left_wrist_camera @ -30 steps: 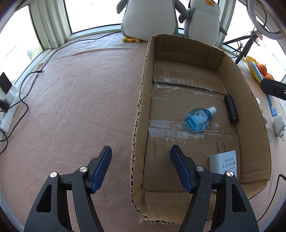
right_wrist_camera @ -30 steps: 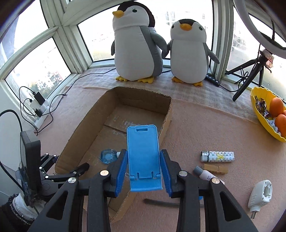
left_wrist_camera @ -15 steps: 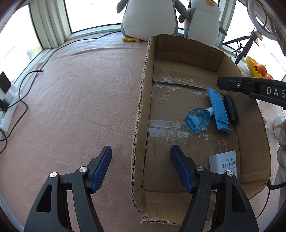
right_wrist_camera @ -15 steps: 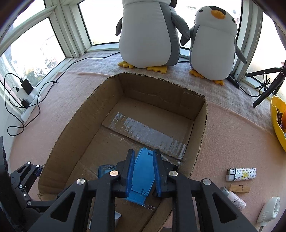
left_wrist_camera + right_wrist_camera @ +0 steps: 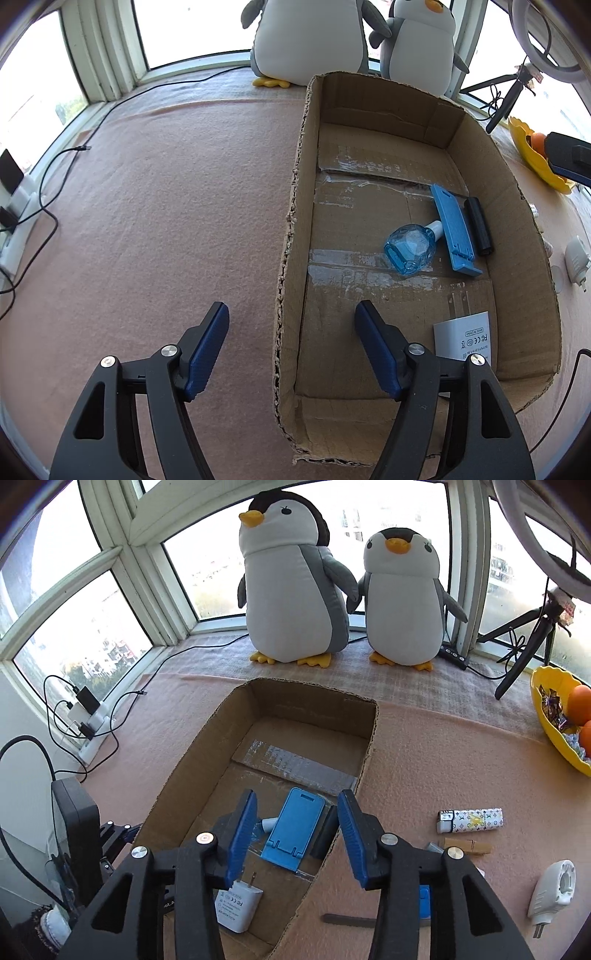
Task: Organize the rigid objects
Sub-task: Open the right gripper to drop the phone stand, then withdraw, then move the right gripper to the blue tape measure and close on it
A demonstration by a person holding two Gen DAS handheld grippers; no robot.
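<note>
An open cardboard box (image 5: 291, 229) (image 5: 184, 771) lies on the pink felt. Inside it lie a blue phone stand (image 5: 456, 229) (image 5: 293, 829), a blue clear bottle (image 5: 410, 249), a black bar (image 5: 479, 226) and a white charger (image 5: 465, 339) (image 5: 236, 904). My right gripper (image 5: 297, 836) is open and empty, raised above the blue stand. My left gripper (image 5: 291, 345) is open and empty, straddling the box's left wall near its front end.
Outside the box on the right lie a patterned lighter (image 5: 469, 819), a wooden clothespin (image 5: 467, 847), a white plug device (image 5: 552, 891) and a dark stick (image 5: 349, 920). A yellow fruit bowl (image 5: 554, 731) and tripod (image 5: 528, 642) stand far right. Two plush penguins (image 5: 295, 590) stand behind. Power strip and cables (image 5: 88, 723) lie left.
My right gripper has opened, let go of the blue phone stand inside the box and drawn back upward. The left gripper has not moved.
</note>
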